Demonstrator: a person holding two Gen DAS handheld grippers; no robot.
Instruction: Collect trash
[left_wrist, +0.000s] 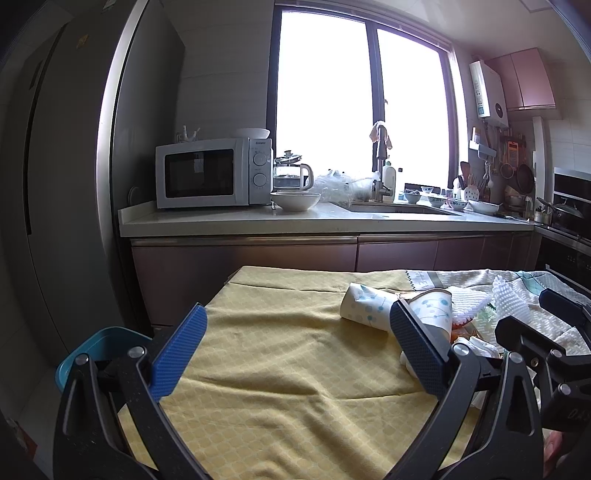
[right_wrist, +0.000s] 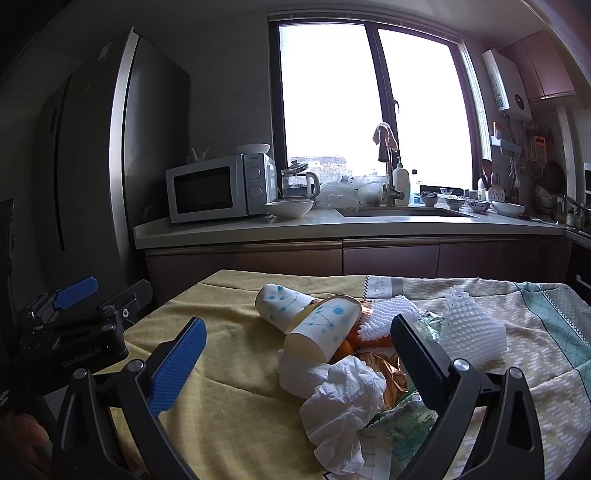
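Trash lies in a loose heap on the cloth-covered surface (right_wrist: 229, 369), toward its right half, and as far as these views show none of it has been picked up. The heap holds two patterned paper cups on their sides, one (right_wrist: 282, 304) behind and one (right_wrist: 325, 328) in front, touching each other; a crumpled white tissue (right_wrist: 343, 398) nearest the right wrist camera; white foam fruit netting (right_wrist: 471, 332); a crinkled gold-brown wrapper (right_wrist: 380, 363); and some orange pieces (right_wrist: 351, 341), partly hidden under the cups. The right claw (right_wrist: 299, 365) stands wide open with nothing between its fingers, aimed at the tissue and the front cup. The left claw (left_wrist: 299, 350) is also wide open and empty, hovering over the bare yellow part of the cloth, with the heap off to its right. A teal container (left_wrist: 92, 343) shows at the surface's left edge in the left wrist view; it may be the bin, though I cannot tell. By my reading the task is at its start: every piece remains to be grasped and carried off, likely one at a time.
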